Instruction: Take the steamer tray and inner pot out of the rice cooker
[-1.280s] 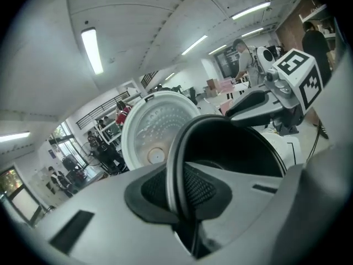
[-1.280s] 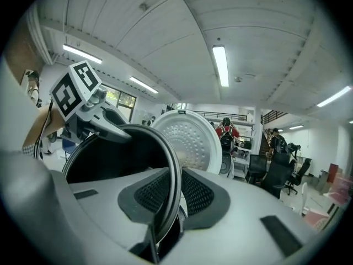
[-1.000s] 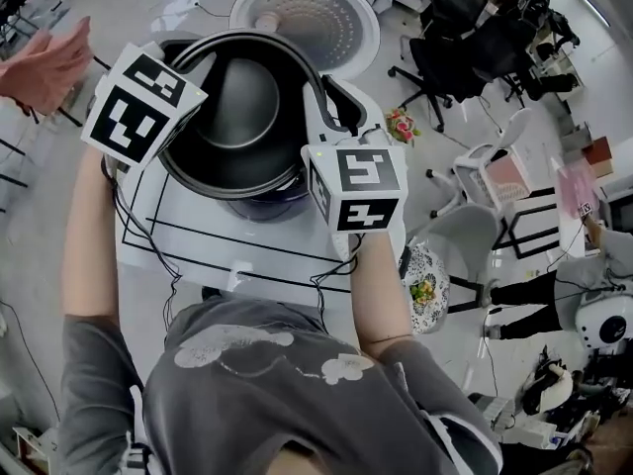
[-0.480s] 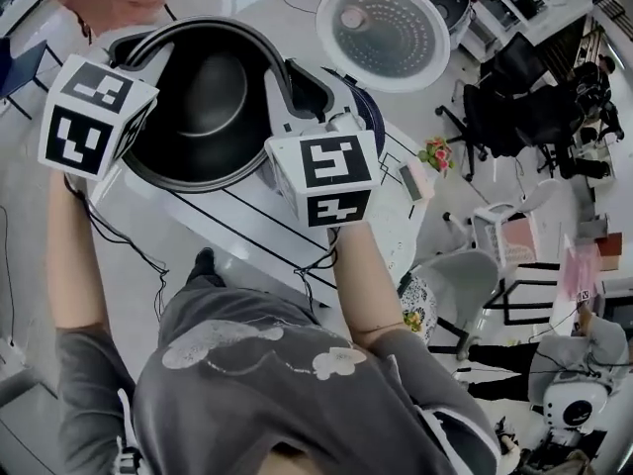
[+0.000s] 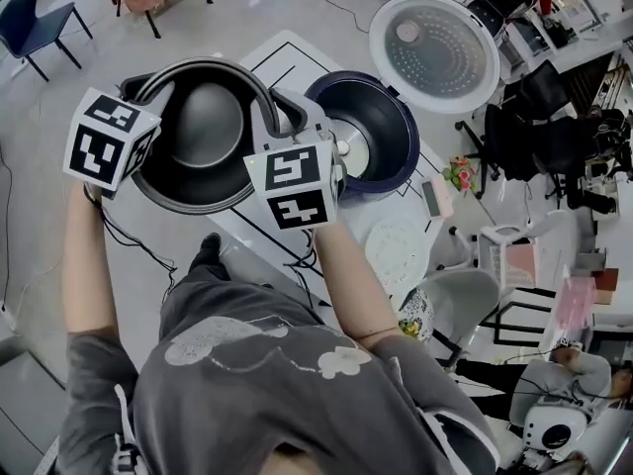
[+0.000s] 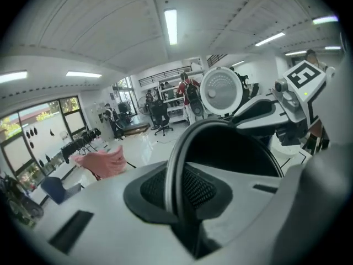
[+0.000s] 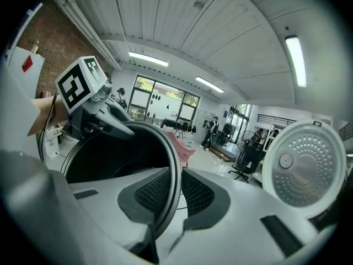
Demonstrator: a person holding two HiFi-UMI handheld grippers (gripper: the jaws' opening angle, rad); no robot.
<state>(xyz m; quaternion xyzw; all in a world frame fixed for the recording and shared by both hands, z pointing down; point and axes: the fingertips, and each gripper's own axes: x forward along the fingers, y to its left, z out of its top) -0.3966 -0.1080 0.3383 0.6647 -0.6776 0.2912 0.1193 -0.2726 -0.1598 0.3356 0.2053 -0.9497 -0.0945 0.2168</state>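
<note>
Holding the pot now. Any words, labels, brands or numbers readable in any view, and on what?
No readable text in any view.
Marker cubes: black-and-white square patterns only, no letters.
Small panel beside the rice cooker: too small to read.

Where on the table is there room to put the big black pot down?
The bare table strip along the near edge, between the black pot and the white round tray, looks free. So does the far corner behind the pot, left of the open rice cooker. The right end is crowded with cooker and tray.
</note>
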